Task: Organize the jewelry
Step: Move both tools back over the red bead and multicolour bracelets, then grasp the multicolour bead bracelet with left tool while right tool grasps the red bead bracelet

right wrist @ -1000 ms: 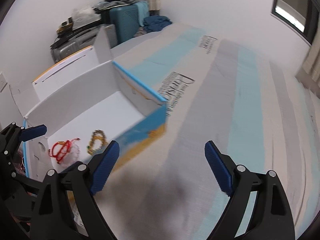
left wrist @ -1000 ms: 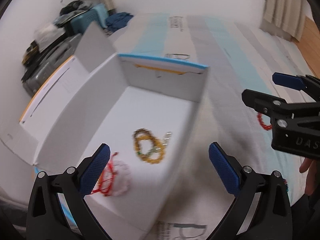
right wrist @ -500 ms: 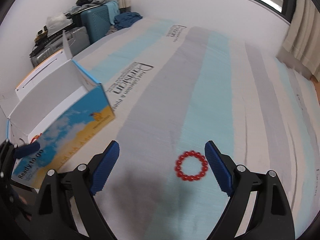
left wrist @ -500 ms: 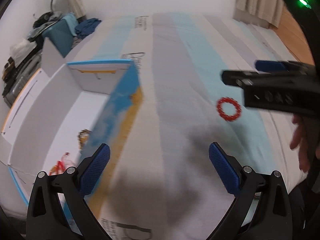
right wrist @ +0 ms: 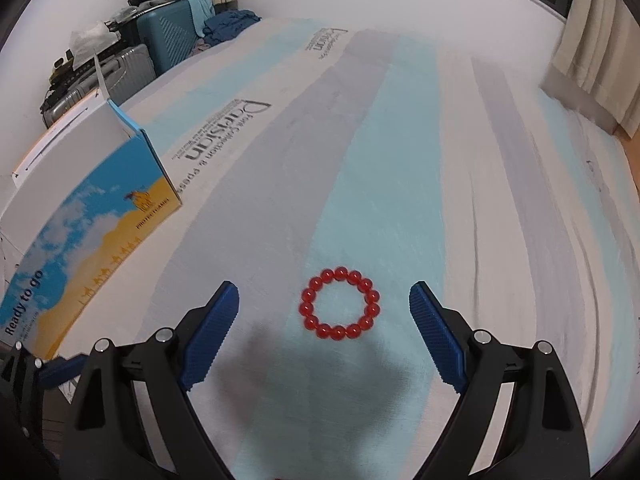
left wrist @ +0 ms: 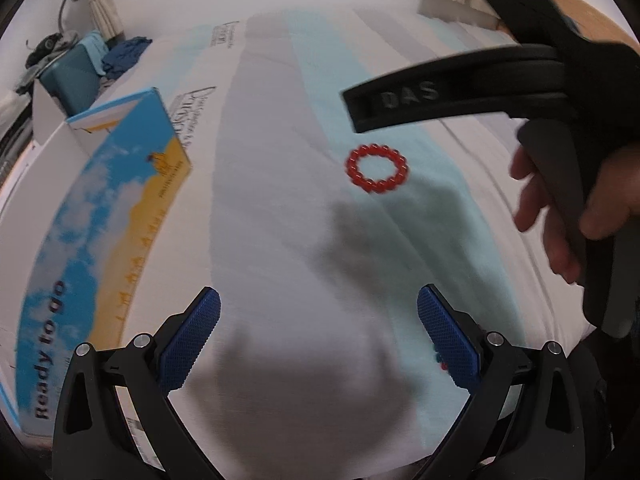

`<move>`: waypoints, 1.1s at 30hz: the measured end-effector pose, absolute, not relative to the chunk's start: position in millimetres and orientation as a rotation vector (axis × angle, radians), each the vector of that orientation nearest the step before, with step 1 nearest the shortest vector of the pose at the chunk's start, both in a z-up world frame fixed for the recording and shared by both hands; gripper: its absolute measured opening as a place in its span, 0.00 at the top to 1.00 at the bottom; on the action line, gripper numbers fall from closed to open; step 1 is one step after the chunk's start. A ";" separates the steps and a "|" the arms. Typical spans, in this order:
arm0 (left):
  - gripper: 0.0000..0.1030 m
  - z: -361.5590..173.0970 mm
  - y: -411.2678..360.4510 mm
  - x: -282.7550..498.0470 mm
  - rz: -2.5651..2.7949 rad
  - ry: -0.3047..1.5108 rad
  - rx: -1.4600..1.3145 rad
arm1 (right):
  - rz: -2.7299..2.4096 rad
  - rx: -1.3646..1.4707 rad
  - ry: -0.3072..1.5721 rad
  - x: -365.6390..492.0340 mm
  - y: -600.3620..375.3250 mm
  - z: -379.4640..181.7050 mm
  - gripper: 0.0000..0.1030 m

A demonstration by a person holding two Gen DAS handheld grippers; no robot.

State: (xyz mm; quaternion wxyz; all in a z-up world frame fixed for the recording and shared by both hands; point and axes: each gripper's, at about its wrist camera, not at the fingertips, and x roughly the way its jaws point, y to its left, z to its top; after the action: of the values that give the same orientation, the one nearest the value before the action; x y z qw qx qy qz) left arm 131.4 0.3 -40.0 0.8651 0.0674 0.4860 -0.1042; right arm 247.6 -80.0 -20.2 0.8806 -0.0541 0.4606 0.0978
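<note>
Red bead bracelet (right wrist: 340,304), closed ring (glossy round beads), flat on striped bedsheet (right wrist: 400,160)

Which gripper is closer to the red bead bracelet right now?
Right. The right gripper is open with the red bead bracelet lying between its fingertips; the left gripper hangs open well short of it.

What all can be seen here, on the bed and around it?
Red round-bead bracelet: one, red, flat on the light blue stripe, between the right gripper's fingers, untouched.
Open cardboard box with sky-and-sand print: one, blue, yellow, white, left on the bed.
Striped bedsheet: one, grey, light blue, white, printed lettering.
Hard-shell suitcases: two, teal and grey, by the far wall, clothes piled on top.
Curtain: one, beige, far right.
Left gripper: black, blue fingers, open.
Right gripper: black, blue fingers, open.
Person's hand: holding the right gripper's handle.
</note>
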 end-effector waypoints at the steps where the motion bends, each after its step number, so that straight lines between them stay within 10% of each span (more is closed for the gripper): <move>1: 0.06 -43.4 -2.7 129.9 -0.224 1.021 0.134 | 0.204 -0.111 0.964 248.4 -81.5 -22.6 0.19; 33: 0.22 -130.1 -66.5 101.4 -0.403 1.036 0.249 | 0.199 -0.134 1.063 293.1 -91.6 -112.2 0.19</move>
State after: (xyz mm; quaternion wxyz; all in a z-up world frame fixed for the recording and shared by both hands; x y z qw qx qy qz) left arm 101.4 -66.5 -130.1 0.8420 0.1177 0.4906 -0.1908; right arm 293.1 -91.6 -112.2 0.8552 -0.0639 0.5055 0.0947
